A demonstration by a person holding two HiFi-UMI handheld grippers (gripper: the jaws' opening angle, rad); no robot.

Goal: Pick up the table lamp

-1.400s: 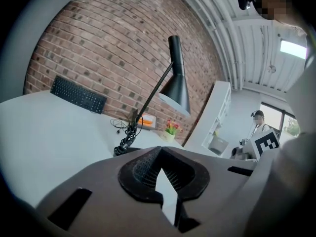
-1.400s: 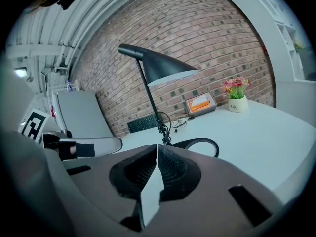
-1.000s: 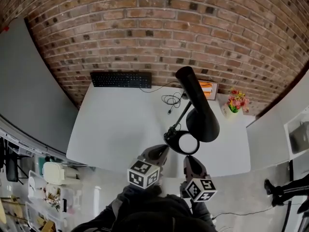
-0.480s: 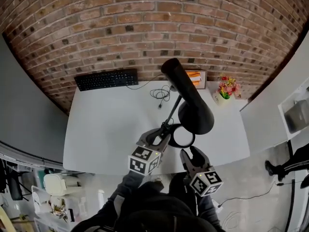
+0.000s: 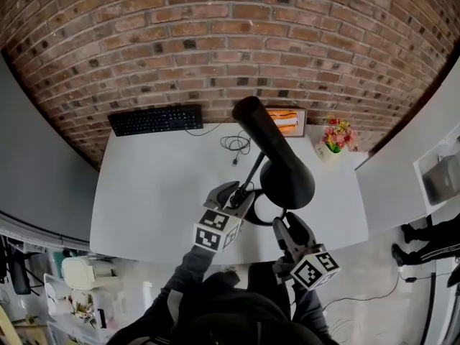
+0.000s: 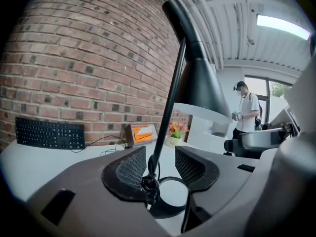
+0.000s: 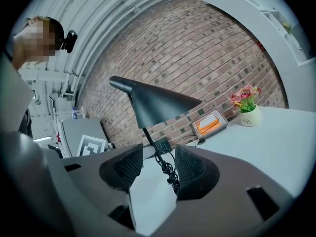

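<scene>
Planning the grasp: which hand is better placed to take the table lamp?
Left. The left tongs, just opened, have the stem of the table lamp between their pads, not gripped. The right tongs, also just opened, hold nothing; the lamp stands farther beyond them.

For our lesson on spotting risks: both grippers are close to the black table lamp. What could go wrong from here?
1. The left gripper, jaws just opened, only straddles the thin stem; the big shade leans sideways, so the lamp could twist.
2. The right gripper, also just opened, has the bundled cord between its jaws, which could get pinched or snag.
</scene>
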